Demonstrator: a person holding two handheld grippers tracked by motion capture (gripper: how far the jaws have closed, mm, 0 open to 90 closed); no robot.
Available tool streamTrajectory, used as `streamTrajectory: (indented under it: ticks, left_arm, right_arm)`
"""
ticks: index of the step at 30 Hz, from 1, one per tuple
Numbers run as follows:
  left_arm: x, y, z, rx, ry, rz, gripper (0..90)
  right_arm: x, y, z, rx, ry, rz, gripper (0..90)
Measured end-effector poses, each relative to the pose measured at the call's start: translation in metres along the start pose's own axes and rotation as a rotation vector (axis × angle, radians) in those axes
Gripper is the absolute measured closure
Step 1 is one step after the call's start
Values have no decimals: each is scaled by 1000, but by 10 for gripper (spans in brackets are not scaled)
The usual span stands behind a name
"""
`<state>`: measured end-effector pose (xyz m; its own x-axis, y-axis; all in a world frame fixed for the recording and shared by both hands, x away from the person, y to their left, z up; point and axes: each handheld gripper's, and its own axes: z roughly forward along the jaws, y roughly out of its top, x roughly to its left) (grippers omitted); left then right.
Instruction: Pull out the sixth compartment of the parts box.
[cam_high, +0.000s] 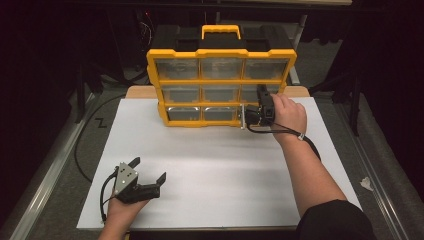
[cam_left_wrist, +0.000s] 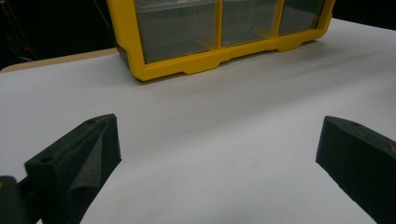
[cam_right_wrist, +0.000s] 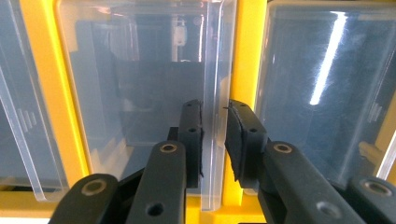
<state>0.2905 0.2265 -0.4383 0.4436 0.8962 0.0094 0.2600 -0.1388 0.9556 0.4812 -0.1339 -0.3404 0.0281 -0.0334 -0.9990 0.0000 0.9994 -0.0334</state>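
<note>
A yellow-framed organiser cabinet with a black top and a yellow carry handle stands upright at the far edge of the white counter, its clear drawers in three rows of three. The right tongs grip the clear pull lip of a right-column drawer.
</note>
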Motion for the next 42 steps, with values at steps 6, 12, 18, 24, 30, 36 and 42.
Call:
streamTrajectory:
  ticks: [6, 12, 18, 24, 30, 36, 42]
  left_arm:
    - [0, 0, 0, 1, 0, 2, 7]
    - [0, 0, 0, 1, -1, 2, 7]
    - [0, 0, 0, 0, -1, 0, 7]
    - [-2, 0, 1, 2, -4, 0, 7]
    - [-3, 0, 2, -2, -8, 2, 7]
    - [-3, 0, 1, -8, -9, -3, 7]
    - [-3, 0, 2, -11, -13, 2, 7]
  right_arm:
    - [1, 1, 0, 12, 2, 6, 802]
    - [-2, 0, -1, 5, 7, -7, 809]
    - [-2, 0, -8, -5, 1, -19, 808]
    - [0, -2, -19, -12, -1, -10, 808]
    - [-1, -4, -32, -25, -4, -15, 808]
    - [0, -6, -49, -39, -7, -12, 808]
    - [1, -7, -59, -44, -9, 1, 808]
